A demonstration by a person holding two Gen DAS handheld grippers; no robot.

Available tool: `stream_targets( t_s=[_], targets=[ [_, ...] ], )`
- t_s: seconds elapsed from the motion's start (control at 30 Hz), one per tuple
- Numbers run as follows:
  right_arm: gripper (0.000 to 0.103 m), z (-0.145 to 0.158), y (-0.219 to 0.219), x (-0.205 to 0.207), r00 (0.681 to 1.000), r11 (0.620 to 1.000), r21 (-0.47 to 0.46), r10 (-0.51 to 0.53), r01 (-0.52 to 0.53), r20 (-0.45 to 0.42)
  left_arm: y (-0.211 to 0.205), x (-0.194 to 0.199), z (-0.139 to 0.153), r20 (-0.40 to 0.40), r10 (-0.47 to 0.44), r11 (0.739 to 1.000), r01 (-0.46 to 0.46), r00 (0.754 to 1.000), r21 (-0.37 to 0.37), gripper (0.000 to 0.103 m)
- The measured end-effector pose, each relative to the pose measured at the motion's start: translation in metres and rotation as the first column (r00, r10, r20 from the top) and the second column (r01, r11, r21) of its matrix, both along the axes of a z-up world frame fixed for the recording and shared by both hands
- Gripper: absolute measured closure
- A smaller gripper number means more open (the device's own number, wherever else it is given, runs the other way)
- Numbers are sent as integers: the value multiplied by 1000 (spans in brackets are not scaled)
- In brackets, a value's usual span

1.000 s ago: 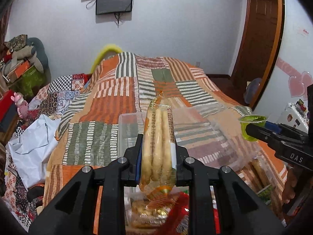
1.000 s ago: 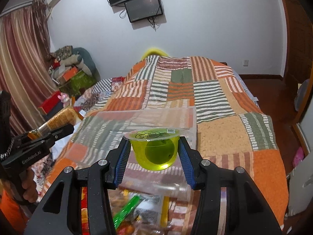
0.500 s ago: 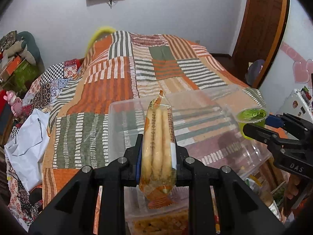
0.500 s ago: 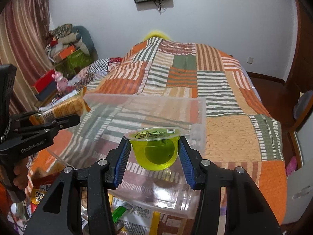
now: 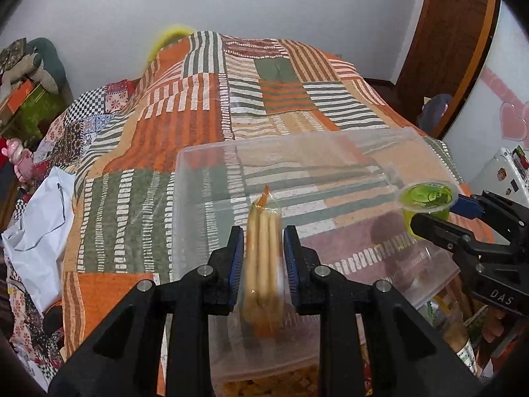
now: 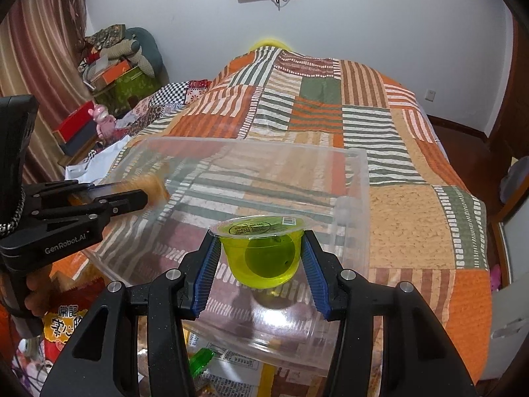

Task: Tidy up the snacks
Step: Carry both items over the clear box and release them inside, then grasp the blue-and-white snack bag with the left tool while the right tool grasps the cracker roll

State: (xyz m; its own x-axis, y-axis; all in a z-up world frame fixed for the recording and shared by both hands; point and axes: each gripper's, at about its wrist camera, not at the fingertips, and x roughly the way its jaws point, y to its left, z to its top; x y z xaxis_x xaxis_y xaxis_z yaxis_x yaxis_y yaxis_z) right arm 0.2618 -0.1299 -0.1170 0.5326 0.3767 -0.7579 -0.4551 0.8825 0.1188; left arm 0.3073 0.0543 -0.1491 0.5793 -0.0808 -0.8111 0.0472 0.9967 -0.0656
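Note:
A clear plastic bin (image 5: 297, 152) lies on the patchwork bedspread (image 5: 205, 99); it also shows in the right wrist view (image 6: 357, 178). My left gripper (image 5: 263, 258) hangs over the bin with its jaws spread; a clear pack of biscuit sticks (image 5: 263, 248), blurred, sits between the pads without clear contact. My right gripper (image 6: 261, 258) is shut on a green jelly cup (image 6: 263, 251) above the bin's right end; the cup also shows in the left wrist view (image 5: 426, 198). The left gripper shows at the left of the right wrist view (image 6: 132, 195).
Loose snack packs lie in front of the bin: a red and yellow bag (image 6: 66, 321) and a green wrapper (image 6: 200, 357). A white bag (image 5: 36, 228) lies left of the bed. A wooden door (image 5: 449, 39) stands at right. Clutter piles at far left (image 6: 115, 63).
Both grippers moved forward and down over the bin. The left jaws spread apart and the biscuit stick pack slid lower between them. The right gripper kept the jelly cup.

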Motion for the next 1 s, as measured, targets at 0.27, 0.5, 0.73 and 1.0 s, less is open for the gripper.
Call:
stream_targets(
  t_s=[0.27, 0.5, 0.73, 1.0],
  targets=[
    [38, 19, -6, -11, 997, 1000, 13, -23, 22, 71, 2, -13, 10, 34, 37, 999, -37, 999, 16, 58],
    [38, 39, -10, -27, 993, 999, 34, -25, 22, 111, -4, -36, 36, 119, 36, 997, -44, 992, 69, 51],
    [34, 58, -19, -49, 988, 997, 81, -31, 19, 149, -7, -68, 59, 168, 17, 997, -30, 986, 71, 45],
    [32, 72, -28, -77, 981, 994, 109, -36, 15, 191, -12, -104, 72, 190, 2, 997, -16, 982, 73, 37]
  ],
)
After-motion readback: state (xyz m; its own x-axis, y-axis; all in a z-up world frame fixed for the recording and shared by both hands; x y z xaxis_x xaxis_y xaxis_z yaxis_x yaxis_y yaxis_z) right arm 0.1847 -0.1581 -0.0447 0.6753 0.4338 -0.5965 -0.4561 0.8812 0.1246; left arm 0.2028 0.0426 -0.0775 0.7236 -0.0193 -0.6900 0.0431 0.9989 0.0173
